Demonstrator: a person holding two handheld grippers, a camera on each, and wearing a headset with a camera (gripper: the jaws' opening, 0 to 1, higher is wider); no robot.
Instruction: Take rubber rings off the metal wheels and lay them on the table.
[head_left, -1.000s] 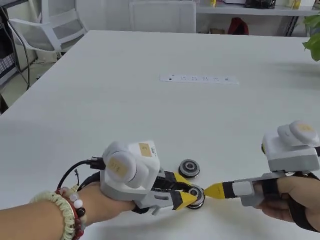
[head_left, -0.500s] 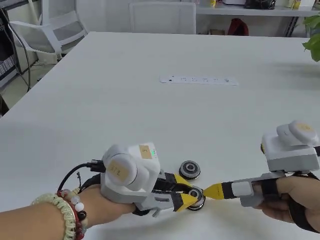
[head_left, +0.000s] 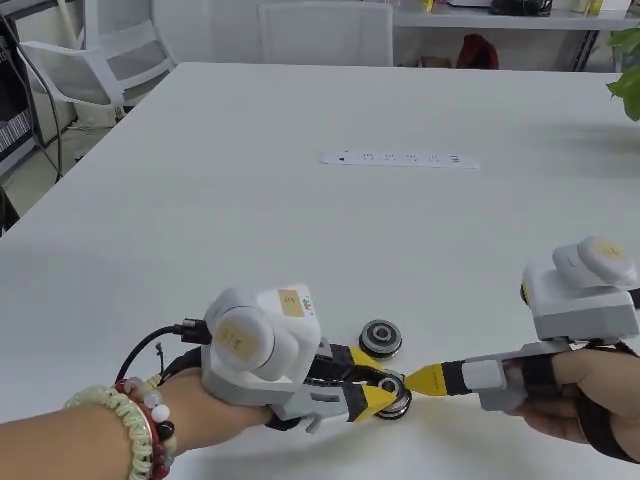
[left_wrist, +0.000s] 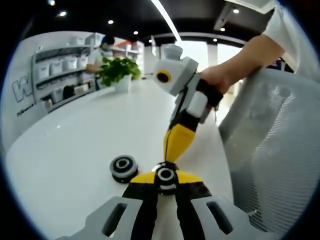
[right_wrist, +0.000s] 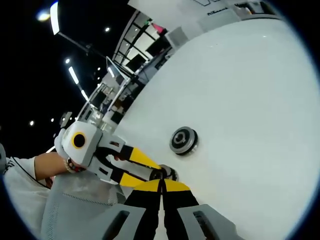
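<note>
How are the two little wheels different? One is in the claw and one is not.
The near wheel is pinched in the left claw, while the far wheel lies free on the table. The tip of the right claw meets the near wheel, but nothing touches the far wheel. Both are small, round and dark with shiny middles.

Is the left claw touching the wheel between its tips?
Touching. The left gripper view shows the wheel pinched by both yellow tips of the left claw, with no gap on either side.
</note>
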